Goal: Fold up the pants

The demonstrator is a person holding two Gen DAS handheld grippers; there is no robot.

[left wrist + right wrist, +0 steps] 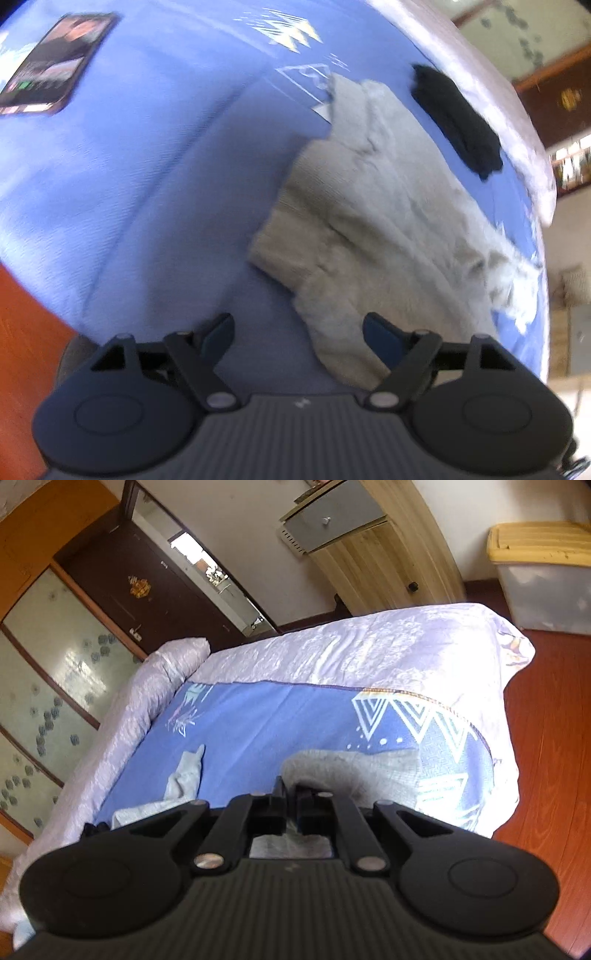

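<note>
Grey pants (369,221) lie rumpled on blue bed sheet (147,166), one end reaching between spread fingers of left gripper (298,328), which grips nothing. Right gripper (290,794) clenched on grey pants fabric (351,771). Phone (55,62) and black garment (458,122) rest on sheet. Beyond bed: wooden floor (546,738), dark door (147,590), yellow-lidded bin (543,572).
</note>
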